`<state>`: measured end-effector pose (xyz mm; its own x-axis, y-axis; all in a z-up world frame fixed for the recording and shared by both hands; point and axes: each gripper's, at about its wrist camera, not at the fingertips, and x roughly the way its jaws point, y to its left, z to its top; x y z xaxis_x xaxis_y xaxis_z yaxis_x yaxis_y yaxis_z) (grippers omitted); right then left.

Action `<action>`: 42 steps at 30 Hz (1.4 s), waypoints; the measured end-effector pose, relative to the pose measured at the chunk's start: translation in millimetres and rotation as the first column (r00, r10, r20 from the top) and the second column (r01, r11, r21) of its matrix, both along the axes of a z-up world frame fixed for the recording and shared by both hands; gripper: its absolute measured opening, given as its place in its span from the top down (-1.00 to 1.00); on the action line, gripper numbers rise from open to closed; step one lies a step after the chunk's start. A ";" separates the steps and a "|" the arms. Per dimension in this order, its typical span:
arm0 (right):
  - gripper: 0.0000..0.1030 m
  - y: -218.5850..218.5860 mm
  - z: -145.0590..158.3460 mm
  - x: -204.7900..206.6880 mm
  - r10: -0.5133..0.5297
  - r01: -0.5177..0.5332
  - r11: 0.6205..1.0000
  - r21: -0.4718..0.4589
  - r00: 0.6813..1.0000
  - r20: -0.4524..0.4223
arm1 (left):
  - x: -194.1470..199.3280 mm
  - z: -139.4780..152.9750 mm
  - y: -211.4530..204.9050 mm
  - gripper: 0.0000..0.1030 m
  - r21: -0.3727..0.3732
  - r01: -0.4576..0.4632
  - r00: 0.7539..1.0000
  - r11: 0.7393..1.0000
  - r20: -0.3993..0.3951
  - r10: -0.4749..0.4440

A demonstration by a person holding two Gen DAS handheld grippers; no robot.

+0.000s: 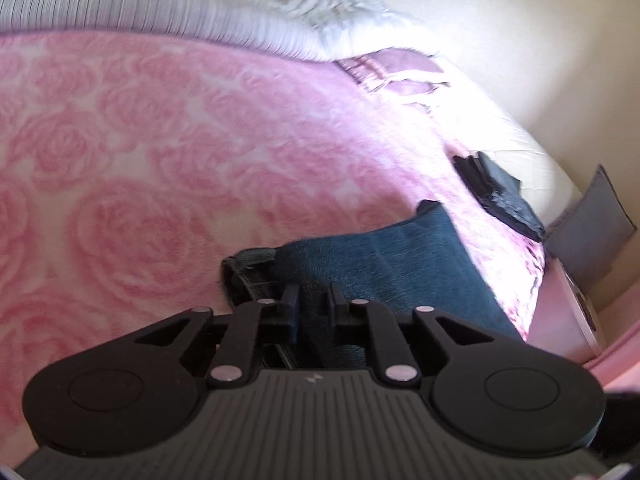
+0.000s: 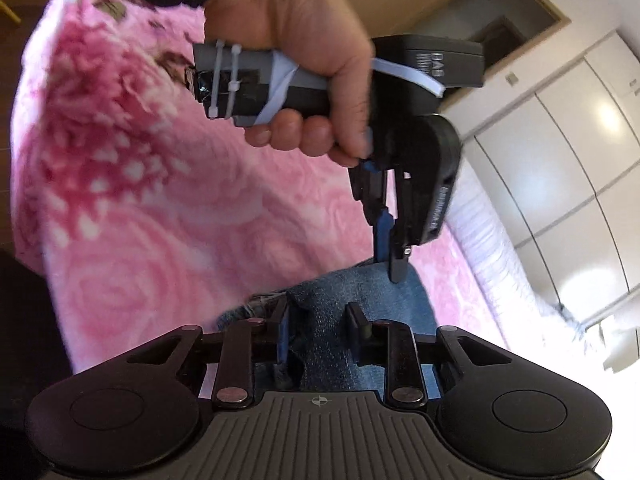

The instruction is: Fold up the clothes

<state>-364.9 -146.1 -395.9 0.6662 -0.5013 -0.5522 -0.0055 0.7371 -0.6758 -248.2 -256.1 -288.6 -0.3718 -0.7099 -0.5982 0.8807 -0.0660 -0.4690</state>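
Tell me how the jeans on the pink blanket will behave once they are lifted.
The jeans will probably droop: they bunch in the left claw. Thick denim likely hangs heavy. The fuzzy blanket may drag on them.

A folded pair of dark blue denim jeans [image 1: 384, 264] lies bunched on the pink rose-patterned fleece blanket [image 1: 160, 152], near its edge.

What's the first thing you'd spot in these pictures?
The fluffy pink rose-patterned blanket fills the bed in both views. Dark blue denim jeans lie on it near the bottom of each picture, with the left tongs shut on the fabric. In the right view, a hand holds those left tongs above the denim.
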 end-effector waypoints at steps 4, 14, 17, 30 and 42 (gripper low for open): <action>0.48 11.5 -4.4 -16.1 0.043 -0.042 0.999 0.009 0.999 -0.021 | 4.8 -19.7 -1.0 0.98 0.024 -0.060 0.998 0.998 0.037 0.059; 0.35 17.0 -20.5 -17.0 0.022 -0.023 0.999 0.041 0.999 0.028 | 36.2 -32.0 20.2 0.83 0.037 -0.130 0.988 0.991 -0.074 0.133; 0.06 24.6 -13.2 -24.4 0.001 -0.002 1.000 0.029 0.999 0.046 | 39.9 -27.3 20.8 0.58 0.036 -0.127 0.984 0.991 -0.119 0.131; 0.45 -1.5 -10.9 -20.0 -0.065 0.067 0.998 -0.023 0.995 0.077 | 34.6 -16.2 26.5 0.57 -0.026 -0.065 0.995 0.998 -0.082 0.063; 0.48 -23.7 -6.7 -9.0 -0.134 0.134 0.991 0.011 0.983 0.127 | -39.2 -31.2 89.8 0.55 -0.055 0.328 0.936 0.943 0.157 -0.316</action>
<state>-373.9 -169.8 -402.6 0.6580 -0.5898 -0.4682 0.1795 0.7266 -0.6632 -287.4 -166.3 -319.8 -0.5028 -0.6131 -0.6094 0.8635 -0.3889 -0.3211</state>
